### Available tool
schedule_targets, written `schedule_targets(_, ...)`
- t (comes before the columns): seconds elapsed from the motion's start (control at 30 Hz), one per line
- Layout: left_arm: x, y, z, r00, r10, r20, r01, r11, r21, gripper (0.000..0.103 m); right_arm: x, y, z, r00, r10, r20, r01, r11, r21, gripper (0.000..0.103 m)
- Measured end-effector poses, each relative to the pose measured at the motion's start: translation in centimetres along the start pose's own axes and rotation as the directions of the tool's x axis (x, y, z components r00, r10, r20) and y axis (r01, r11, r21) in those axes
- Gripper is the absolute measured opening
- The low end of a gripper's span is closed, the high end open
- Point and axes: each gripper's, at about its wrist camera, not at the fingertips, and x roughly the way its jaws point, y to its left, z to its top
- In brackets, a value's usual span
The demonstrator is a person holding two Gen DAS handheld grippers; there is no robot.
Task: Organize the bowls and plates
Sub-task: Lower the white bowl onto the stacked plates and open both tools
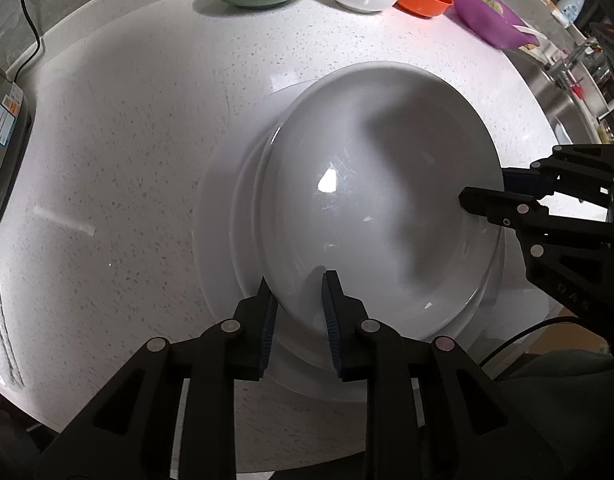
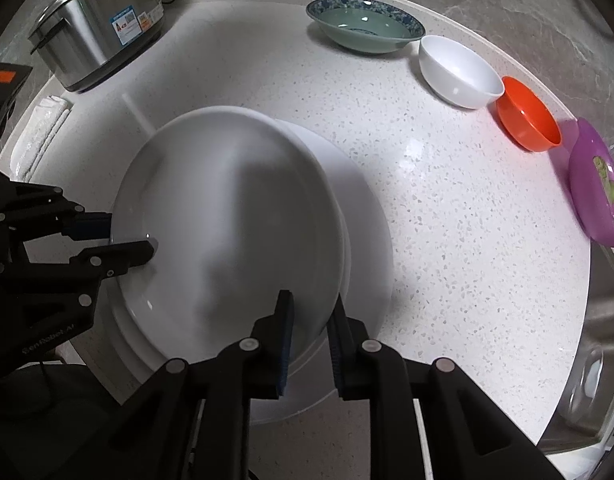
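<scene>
Both grippers pinch the rim of the big white plate [image 1: 379, 208]: your left gripper [image 1: 299, 312] at the bottom of its frame, your right gripper [image 2: 311, 320] likewise. It sits tilted on the plate stack [image 1: 227, 248] mid-frame. Let go unevenly and it could slide off.

A white plate [image 1: 371, 208] is held tilted over a stack of white plates [image 1: 219, 248] on the speckled counter, while a green bowl [image 2: 365, 26], white bowl [image 2: 459, 70], orange bowl [image 2: 527, 116] and purple bowl [image 2: 595, 184] are lined up along the far edge.
</scene>
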Motion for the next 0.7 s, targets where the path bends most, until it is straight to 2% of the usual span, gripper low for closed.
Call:
schedule_targets(0.2, 0.0, 0.5, -0.2, 1.000, -0.026, -0.002, 0.026, 0.999, -0.026, 0.024, 0.1, 0.4, 0.2, 1.000, -0.024, -0.019, 0.024, 0.999, -0.021, 0.020)
schedule_targets(0.33, -0.6, 1.2, -0.3, 0.995, -0.097, 0.017, 0.098, 0.994, -0.058, 0.040, 0.3, 0.7, 0.3, 0.999, -0.028, -0.030, 0.027, 0.999, -0.038, 0.020)
schedule_targets(0.43, -1.0, 1.3, 0.0, 0.994, -0.104, 0.031, 0.106, 0.992, -0.064, 0.044, 0.5, 0.8, 0.4, 0.999, -0.026, -0.042, 0.024, 0.999, -0.043, 0.021)
schedule_targets(0.53, -1.9, 1.9, 0.3, 0.989, -0.128, 0.072, 0.135, 0.987, -0.093, 0.056, 0.9, 1.1, 0.5, 0.998, -0.019, -0.060, 0.016, 0.999, -0.050, 0.022)
schedule_targets(0.6, -2.4, 2.6, 0.4, 0.983, -0.158, 0.098, 0.169, 0.979, -0.114, 0.056, 1.1, 1.3, 0.5, 0.997, -0.017, -0.073, 0.013, 0.998, -0.057, 0.024)
schedule_targets(0.7, -2.3, 3.0, 0.6, 0.981, -0.166, 0.095, 0.177, 0.977, -0.122, 0.056, 1.5, 1.4, 0.5, 0.996, -0.010, -0.087, 0.005, 0.999, -0.054, 0.024)
